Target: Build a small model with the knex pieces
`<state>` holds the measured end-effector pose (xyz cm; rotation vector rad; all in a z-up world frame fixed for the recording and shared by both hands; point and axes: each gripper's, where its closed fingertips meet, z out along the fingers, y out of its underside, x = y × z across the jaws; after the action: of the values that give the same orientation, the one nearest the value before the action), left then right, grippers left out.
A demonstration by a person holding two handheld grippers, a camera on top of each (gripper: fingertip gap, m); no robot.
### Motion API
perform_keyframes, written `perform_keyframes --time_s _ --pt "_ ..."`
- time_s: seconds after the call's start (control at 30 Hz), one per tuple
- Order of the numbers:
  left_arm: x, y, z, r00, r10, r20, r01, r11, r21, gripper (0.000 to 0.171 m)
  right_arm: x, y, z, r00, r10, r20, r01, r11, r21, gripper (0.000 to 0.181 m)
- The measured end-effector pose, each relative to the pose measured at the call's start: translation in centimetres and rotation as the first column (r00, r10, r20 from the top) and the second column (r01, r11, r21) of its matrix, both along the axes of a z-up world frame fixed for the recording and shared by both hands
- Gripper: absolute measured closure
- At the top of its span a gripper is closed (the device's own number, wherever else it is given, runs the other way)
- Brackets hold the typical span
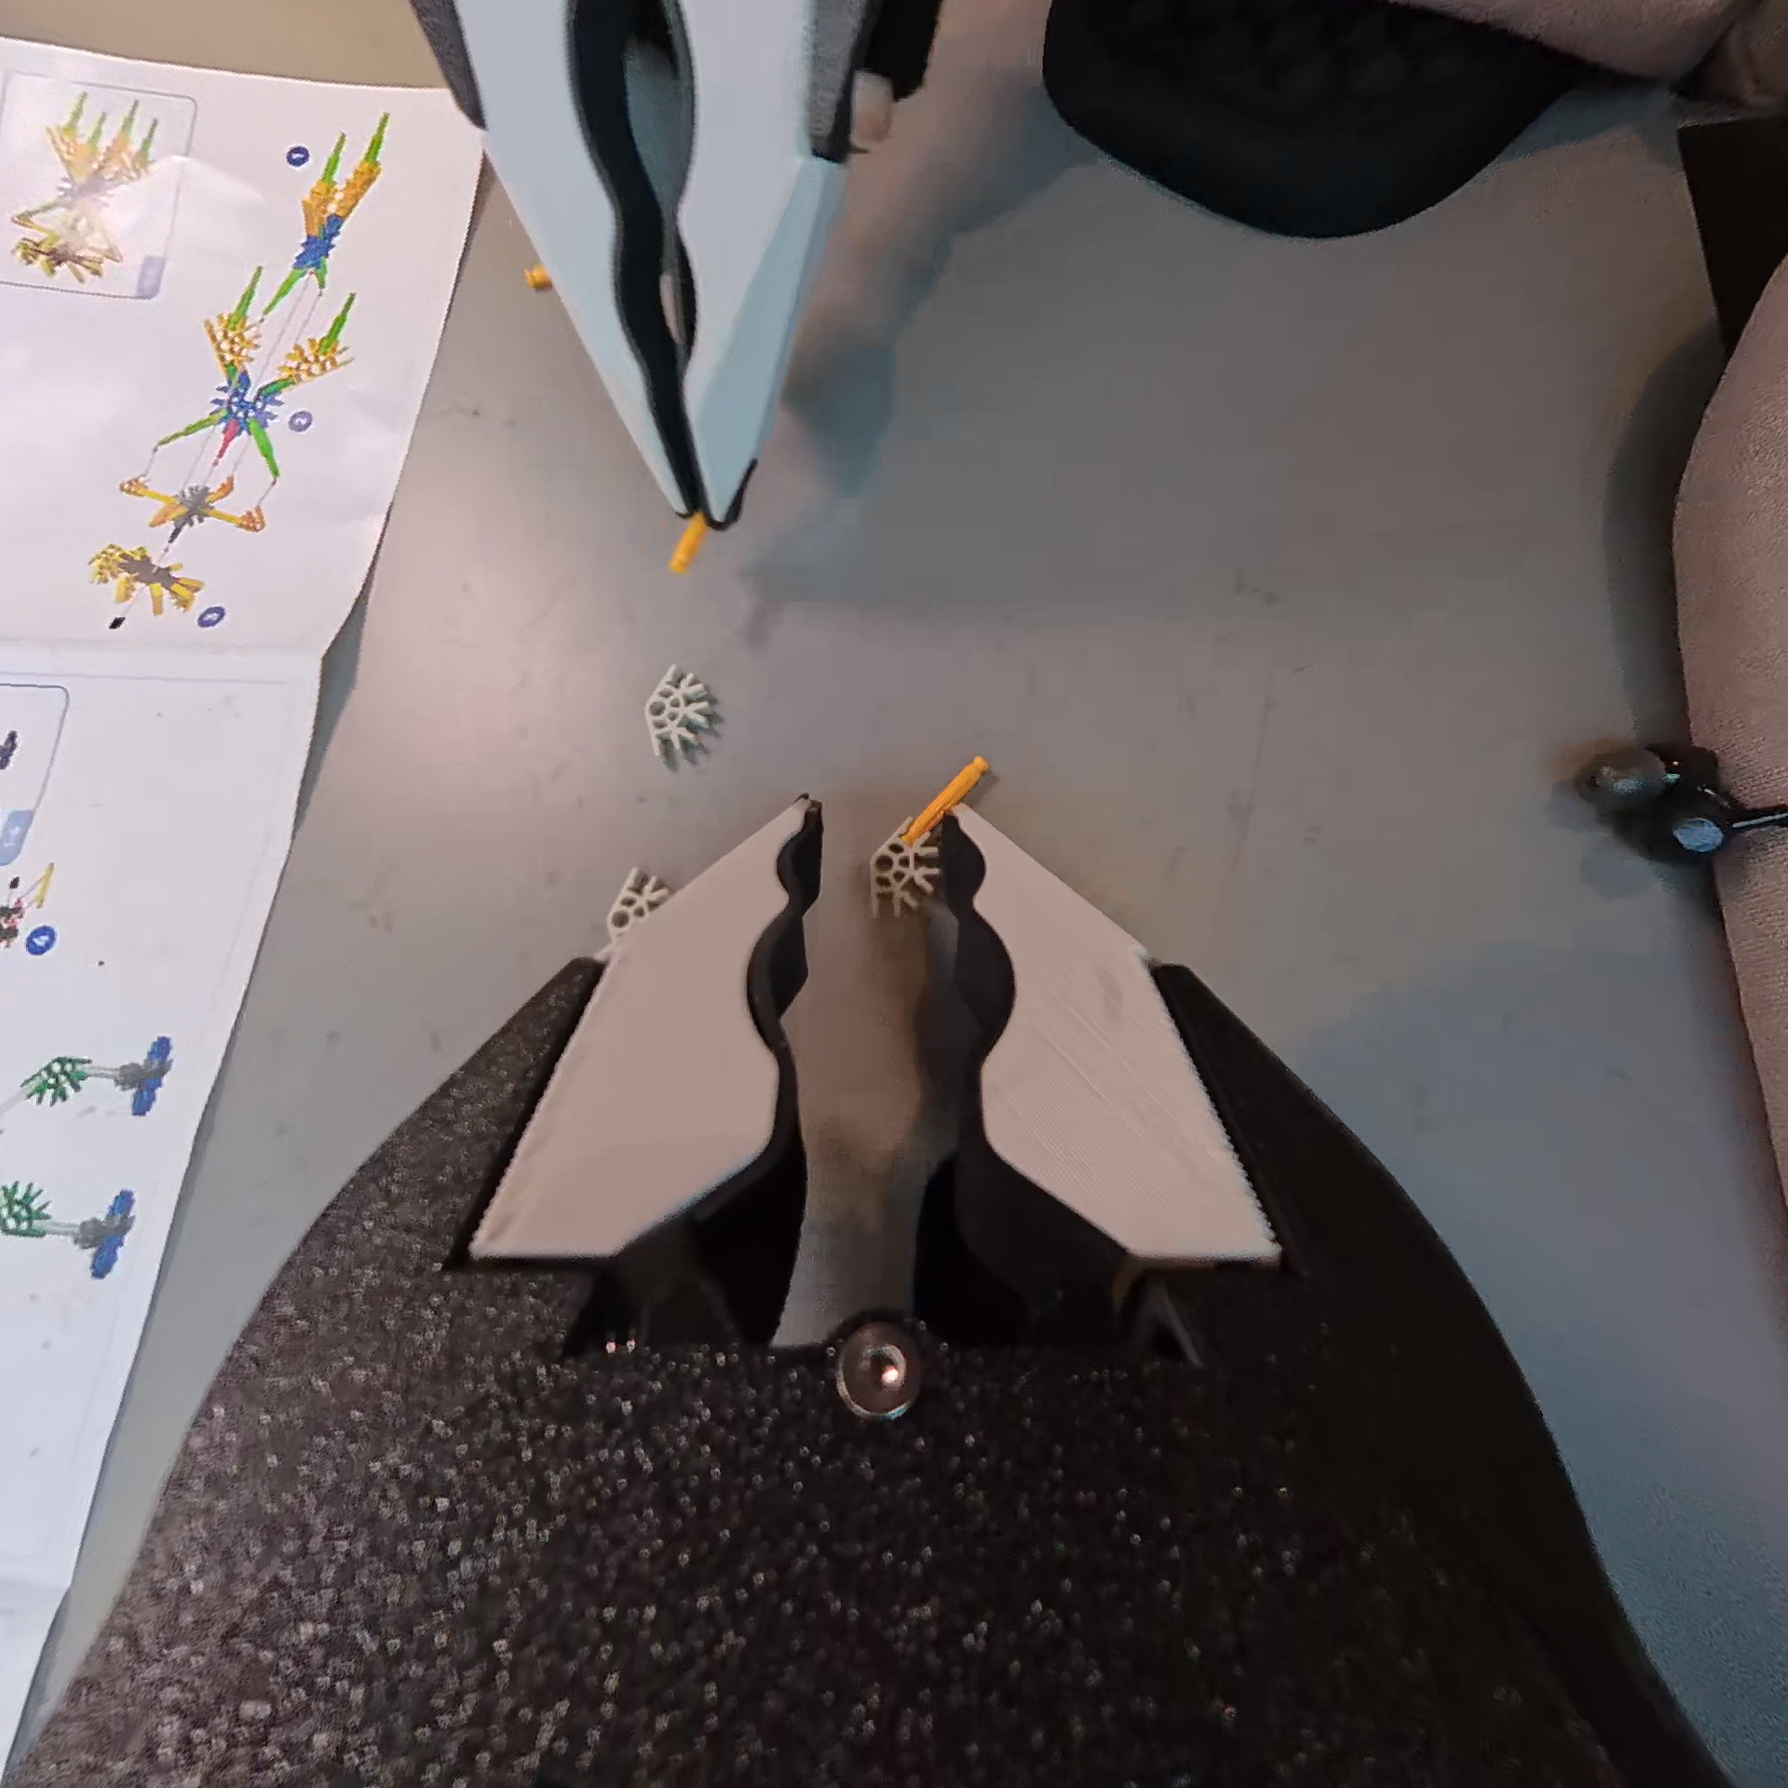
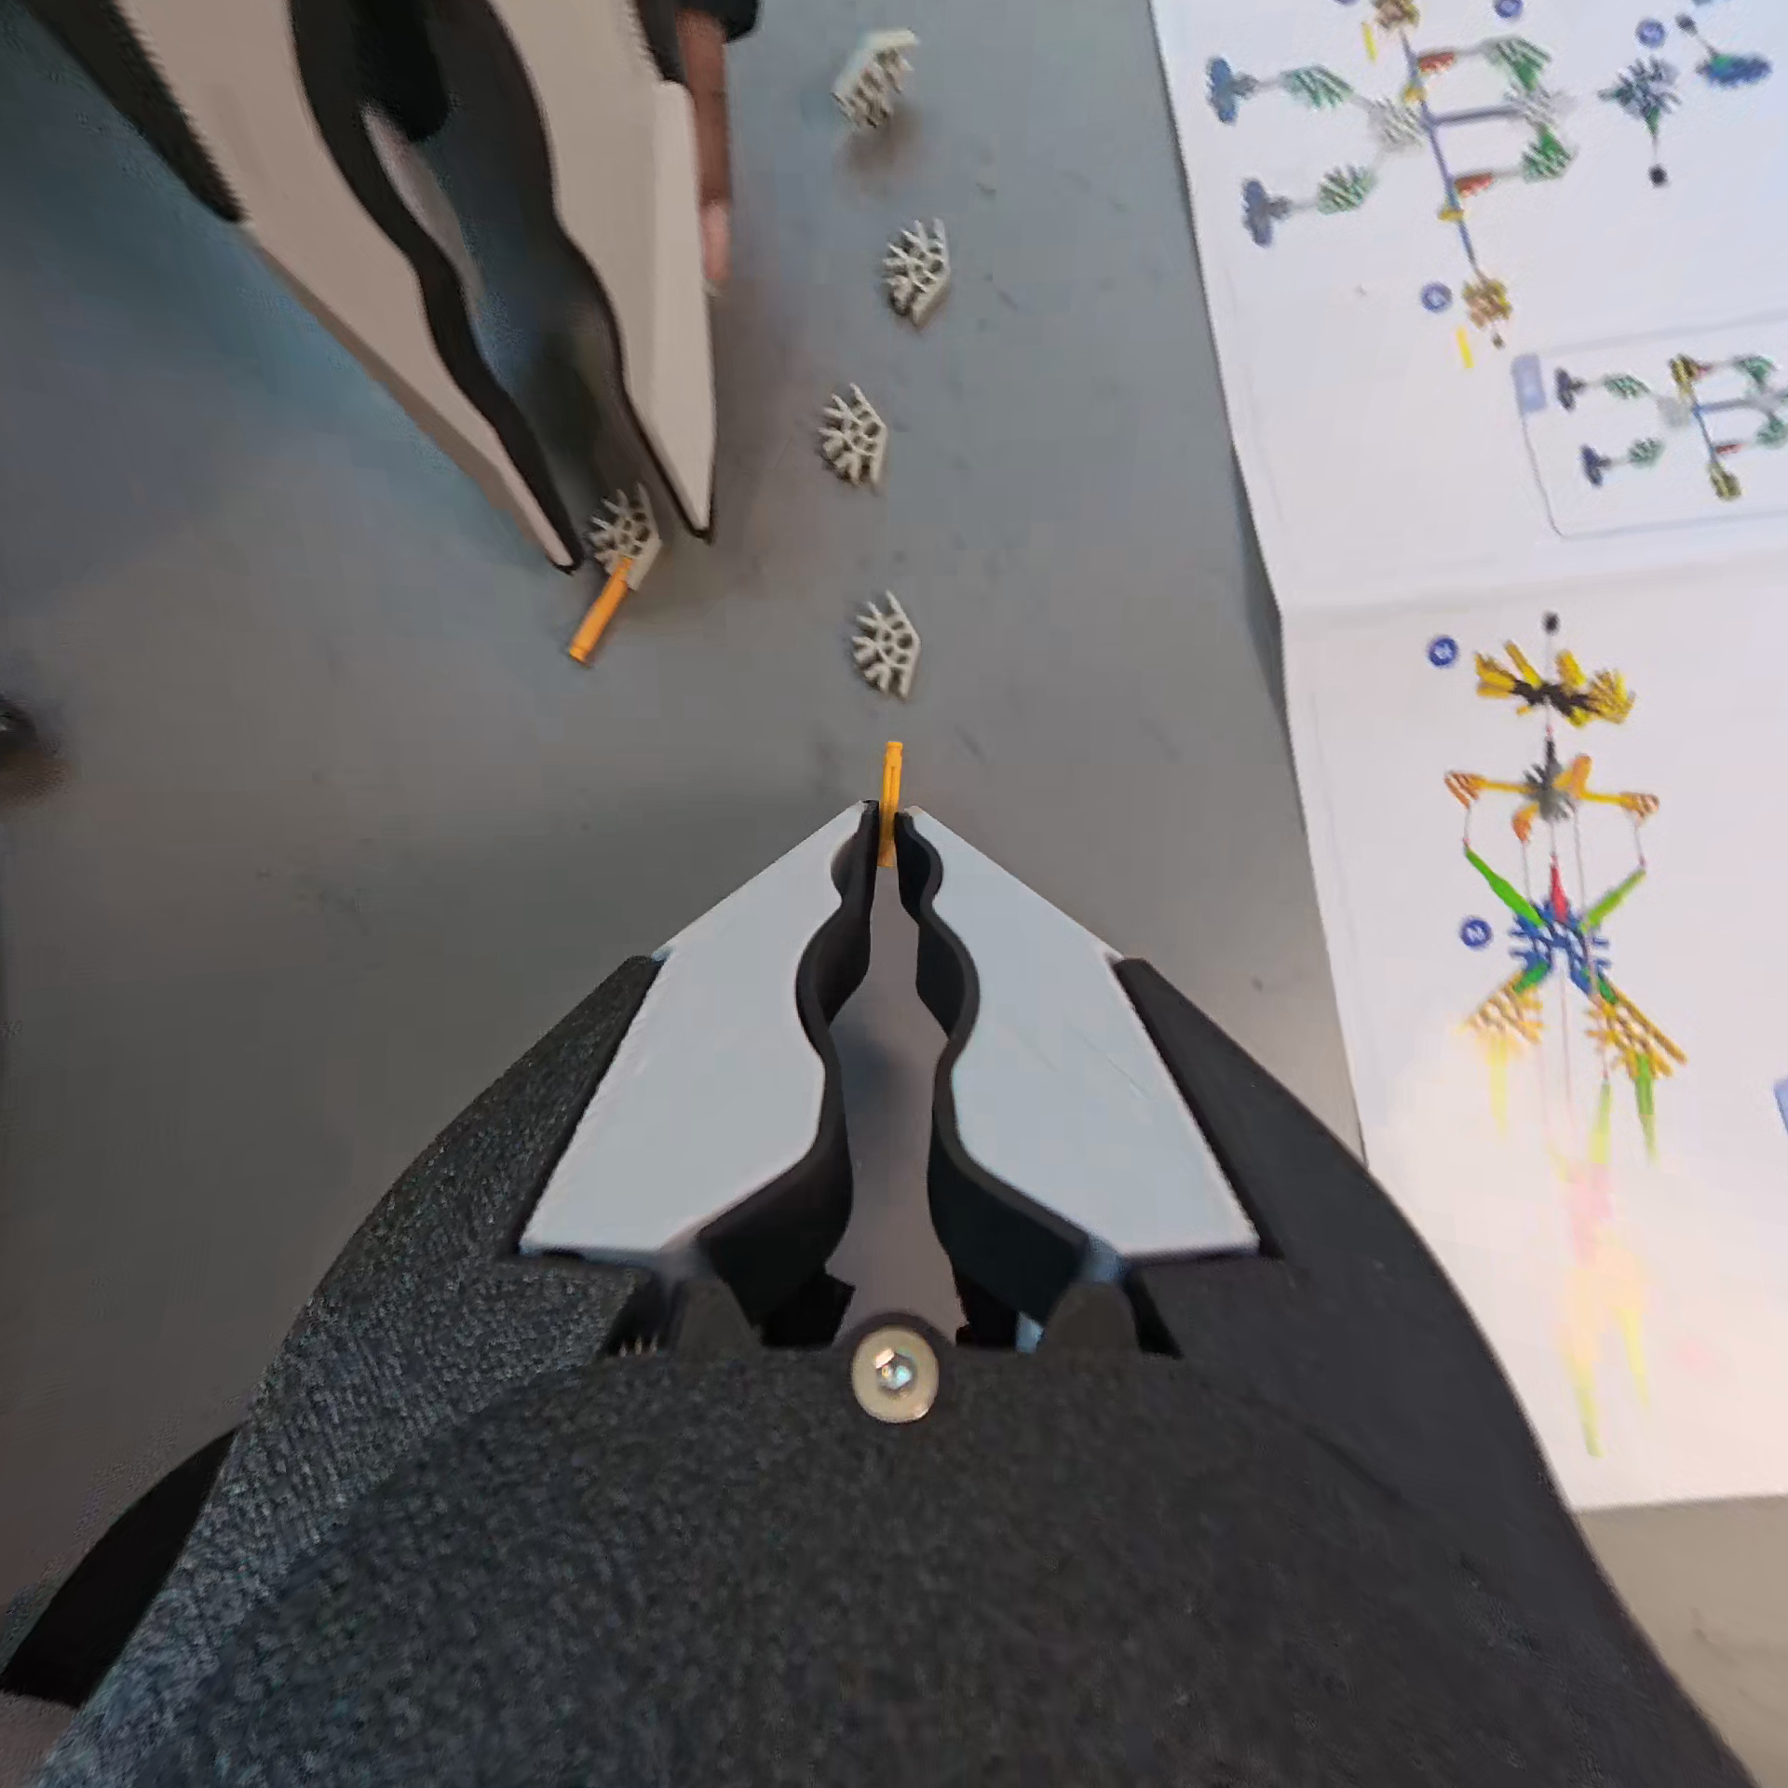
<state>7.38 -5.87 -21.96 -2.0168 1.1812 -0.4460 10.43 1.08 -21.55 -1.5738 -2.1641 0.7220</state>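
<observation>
My left gripper [image 1: 880, 815] is open just above the grey table [image 1: 1209, 629]. A grey snowflake-shaped connector [image 1: 905, 864] with a short yellow rod [image 1: 950, 791] plugged into it sits between the fingertips, against the right-hand finger, with a gap to the other. The right wrist view shows this gripper [image 2: 634, 550] around the connector [image 2: 624, 530] and rod [image 2: 600, 611]. My right gripper [image 2: 882, 811] is shut on another yellow rod [image 2: 891, 774], which sticks out past its tips. In the left wrist view it [image 1: 711, 513] comes down from above with the rod [image 1: 689, 545].
Several loose grey connectors lie in a row [image 2: 885, 646], [image 2: 851, 435], [image 2: 917, 271]; two show in the left wrist view [image 1: 682, 711], [image 1: 634, 900]. A printed instruction sheet [image 1: 193, 387] [image 2: 1548, 774] lies along one side. A small yellow piece [image 1: 537, 279], a black object [image 1: 1306, 116] and fabric [image 1: 1742, 581] border the table. Some 8 cm of space lies between my two pairs of fingers. The row [image 2: 885, 646] lies around 4 cm away from my right fingertips. Seen from the left wrist view [image 1: 670, 707] as well.
</observation>
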Motion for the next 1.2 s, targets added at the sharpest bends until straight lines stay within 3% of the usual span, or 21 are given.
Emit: perform_keyframes --time_s 0.1,0.27,0.47,0.77,0.93,1.03,1.13,1.2 --pt "-1.1 -1.2 -0.9 0.999 -0.044 0.002 0.044 0.993 -0.112 0.147 -1.0 -2.7 0.2 0.996 0.083 -0.018 -0.083 0.997 -0.005 0.179" --pt "-0.9 -1.1 -0.9 0.998 -0.05 0.023 0.052 0.993 -0.11 0.158 -1.6 -5.1 0.3 0.987 0.155 -0.036 -0.156 0.987 -0.029 0.179" --pt "0.5 -0.8 -0.8 0.999 -0.041 0.021 0.043 0.996 -0.074 0.159 -2.1 -6.8 0.5 0.977 0.205 -0.06 -0.208 0.977 -0.046 0.179" --pt "0.0 -0.9 0.8 0.996 -0.058 0.064 0.06 0.998 -0.033 0.153 -2.6 -7.4 -0.1 0.972 0.225 -0.066 -0.226 0.974 -0.014 0.179" --pt "0.1 -1.1 0.0 0.997 -0.078 0.009 0.078 0.997 -0.027 0.168 -3.1 -7.9 0.0 0.967 0.241 -0.088 -0.24 0.971 0.025 0.179" --pt "-0.1 -1.2 -0.1 0.997 -0.078 -0.001 0.078 0.996 -0.037 0.168 -3.2 -7.9 -0.1 0.965 0.245 -0.09 -0.243 0.969 0.035 0.179" --pt "-0.8 -1.2 -0.1 0.998 -0.069 -0.011 0.068 0.996 -0.053 0.168 -2.6 -7.8 -0.2 0.964 0.256 -0.07 -0.255 0.967 0.024 0.158" --pt "-1.3 -1.4 -0.3 0.998 -0.062 -0.016 0.061 0.995 -0.083 0.168 -2.5 -7.5 -0.4 0.964 0.258 -0.068 -0.256 0.966 0.039 0.155"
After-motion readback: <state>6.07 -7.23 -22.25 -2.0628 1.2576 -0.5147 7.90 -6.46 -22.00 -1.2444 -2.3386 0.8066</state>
